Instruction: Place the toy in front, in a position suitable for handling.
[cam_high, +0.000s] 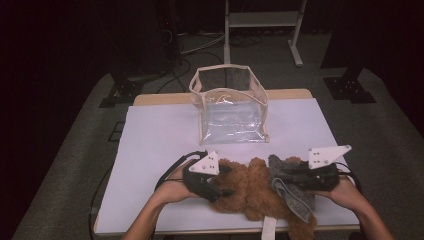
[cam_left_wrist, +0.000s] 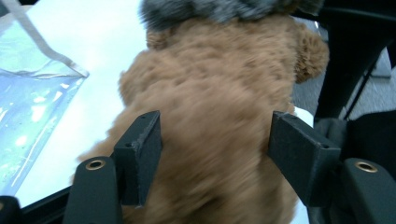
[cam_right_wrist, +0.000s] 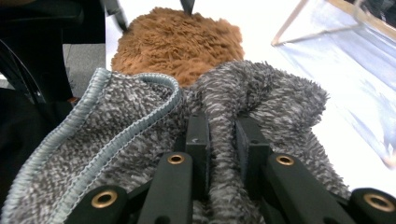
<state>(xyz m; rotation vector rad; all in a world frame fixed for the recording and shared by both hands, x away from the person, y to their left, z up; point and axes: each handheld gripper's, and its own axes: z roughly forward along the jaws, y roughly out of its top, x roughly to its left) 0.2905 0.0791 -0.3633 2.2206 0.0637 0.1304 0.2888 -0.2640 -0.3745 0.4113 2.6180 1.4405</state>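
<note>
From above, a brown plush toy (cam_high: 250, 192) lies on the near part of the white table (cam_high: 150, 145), close to the person's edge. A grey fuzzy cloth (cam_high: 292, 192) lies over the toy's right side and hangs down toward the table's front edge. The left gripper (cam_high: 220, 181) reaches in from the left with its fingers set on either side of the toy's near end. The right gripper (cam_high: 280, 176) comes in from the right and sits against the cloth. Farther back, near the middle of the table, a clear plastic bag (cam_high: 232, 107) with pale trim stands upright with its mouth open.

In the left gripper view, the toy (cam_left_wrist: 215, 116) sits between the two black fingers (cam_left_wrist: 140, 154), which stand wide apart with their pads against the plush on both sides, grasping its body. The grey cloth (cam_left_wrist: 219, 9) shows at the toy's far end, and the bag (cam_left_wrist: 28, 102) lies to the left on the table.

In the right gripper view, the fingers (cam_right_wrist: 198, 140) are clenched on a raised fold of the cloth (cam_right_wrist: 261, 98), with the fold pinched tight between them. A stitched hem of the cloth curls up on the left. The toy (cam_right_wrist: 177, 44) lies just beyond the cloth, touching it, and the bag (cam_right_wrist: 345, 70) is off to the right.
</note>
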